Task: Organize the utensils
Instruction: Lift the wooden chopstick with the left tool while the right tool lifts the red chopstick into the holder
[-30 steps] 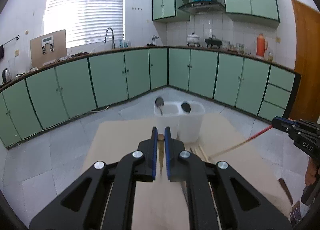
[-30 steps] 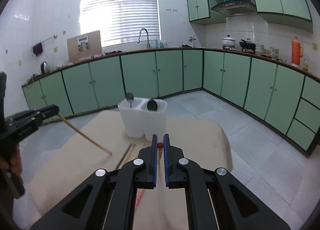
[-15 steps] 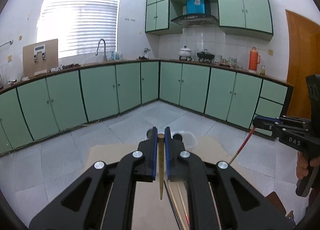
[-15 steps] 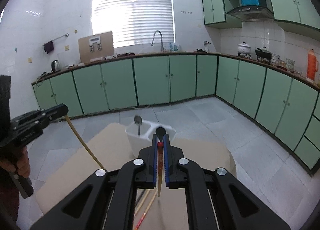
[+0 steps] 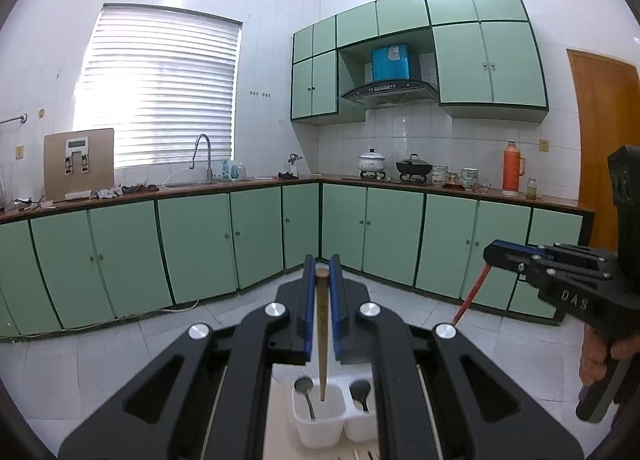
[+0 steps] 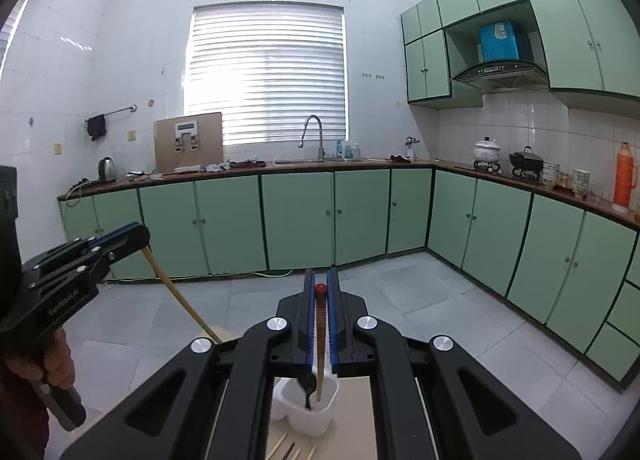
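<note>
My left gripper (image 5: 322,274) is shut on a plain wooden chopstick (image 5: 322,336) that hangs tip down over the left cup of a white two-cup holder (image 5: 320,426). A metal spoon (image 5: 306,392) stands in that cup, a dark spoon (image 5: 361,394) in the right cup. My right gripper (image 6: 320,288) is shut on a red-topped chopstick (image 6: 319,344) hanging over the holder's right cup (image 6: 312,412), beside the dark spoon (image 6: 307,386). Each gripper shows in the other's view: the right one (image 5: 490,252), the left one (image 6: 140,236).
The holder stands on a beige table (image 6: 356,424). Several loose chopsticks (image 6: 294,450) lie on it just in front of the holder. Green kitchen cabinets (image 5: 248,236), a sink and a window fill the background across a grey tiled floor.
Both grippers have risen and tilted up, lifting their chopsticks off the table. The chopsticks now hang upright over the holder's cups instead of slanting down towards the table.
</note>
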Demonstrator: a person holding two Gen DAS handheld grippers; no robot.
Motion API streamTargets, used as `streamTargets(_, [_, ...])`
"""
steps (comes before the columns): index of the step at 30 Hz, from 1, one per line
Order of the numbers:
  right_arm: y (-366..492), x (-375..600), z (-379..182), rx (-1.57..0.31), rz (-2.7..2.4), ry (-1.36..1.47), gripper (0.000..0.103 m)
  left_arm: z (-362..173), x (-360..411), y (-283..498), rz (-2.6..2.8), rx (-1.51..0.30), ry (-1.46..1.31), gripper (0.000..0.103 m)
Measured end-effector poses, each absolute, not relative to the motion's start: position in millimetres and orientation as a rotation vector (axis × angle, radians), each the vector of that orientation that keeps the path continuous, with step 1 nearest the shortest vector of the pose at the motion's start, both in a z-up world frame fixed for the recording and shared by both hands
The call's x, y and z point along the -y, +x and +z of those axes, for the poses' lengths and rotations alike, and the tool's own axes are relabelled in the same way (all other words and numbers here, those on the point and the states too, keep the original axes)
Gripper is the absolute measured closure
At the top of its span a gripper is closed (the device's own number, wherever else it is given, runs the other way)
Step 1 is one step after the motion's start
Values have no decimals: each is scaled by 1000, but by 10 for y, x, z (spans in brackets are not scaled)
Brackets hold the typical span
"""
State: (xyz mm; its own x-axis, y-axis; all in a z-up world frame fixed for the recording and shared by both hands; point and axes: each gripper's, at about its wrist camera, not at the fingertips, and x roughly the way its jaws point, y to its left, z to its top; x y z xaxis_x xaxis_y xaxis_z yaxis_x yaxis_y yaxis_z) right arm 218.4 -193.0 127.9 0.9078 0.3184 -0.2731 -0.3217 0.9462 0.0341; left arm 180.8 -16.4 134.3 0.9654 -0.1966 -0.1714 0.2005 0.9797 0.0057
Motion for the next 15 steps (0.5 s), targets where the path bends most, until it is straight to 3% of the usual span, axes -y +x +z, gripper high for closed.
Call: streamTargets(15, [2804,1836,542,-427,318,5,97,601,236,2594,-190,-343,47,97])
